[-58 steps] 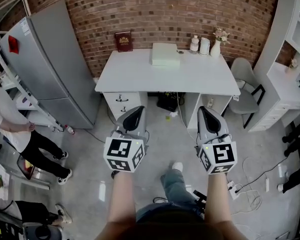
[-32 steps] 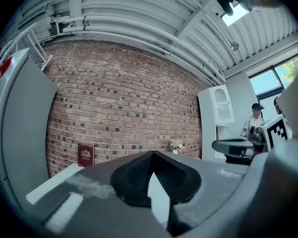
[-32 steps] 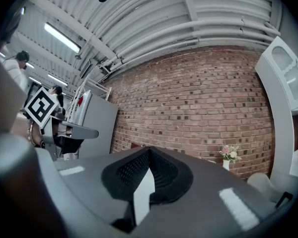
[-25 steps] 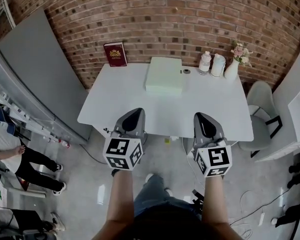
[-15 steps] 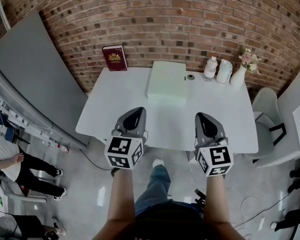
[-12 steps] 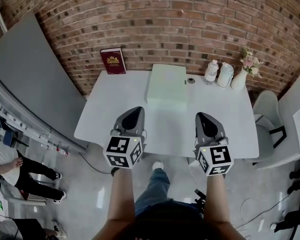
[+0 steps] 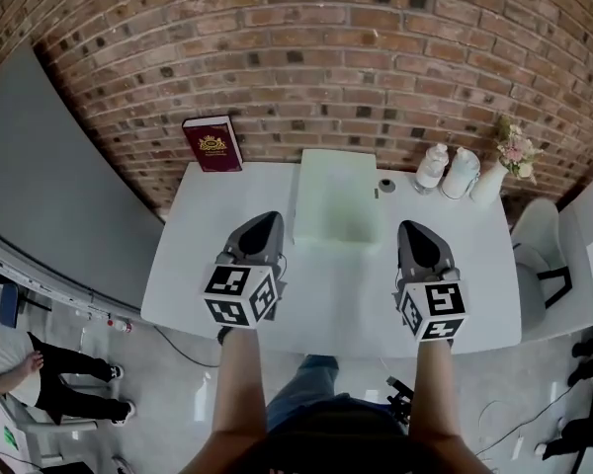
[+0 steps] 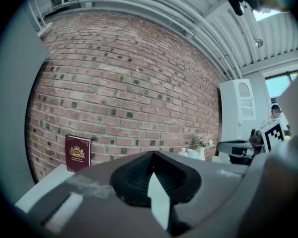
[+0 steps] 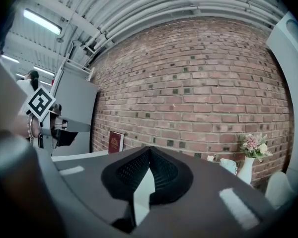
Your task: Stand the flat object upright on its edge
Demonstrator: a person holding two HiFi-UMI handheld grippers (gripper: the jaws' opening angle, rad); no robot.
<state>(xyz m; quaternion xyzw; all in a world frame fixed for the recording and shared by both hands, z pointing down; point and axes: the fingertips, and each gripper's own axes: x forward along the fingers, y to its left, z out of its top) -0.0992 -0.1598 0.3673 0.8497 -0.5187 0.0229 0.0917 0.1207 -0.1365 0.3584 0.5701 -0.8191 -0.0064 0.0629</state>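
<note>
Now, forearms point(image 7: 239, 388) straight fwd, left hand-held gripper point(image 7: 266, 222) & right hand-held gripper point(image 7: 412, 231) over table point(image 7: 193, 265), jaws closed, empty.

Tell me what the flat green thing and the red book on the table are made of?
The flat green thing looks like matte card or plastic: smooth, pale, sharp-edged; I cannot tell which. The red book seems a hard cover in dull cloth or leatherette, with a shiny gold crest stamped.
</note>
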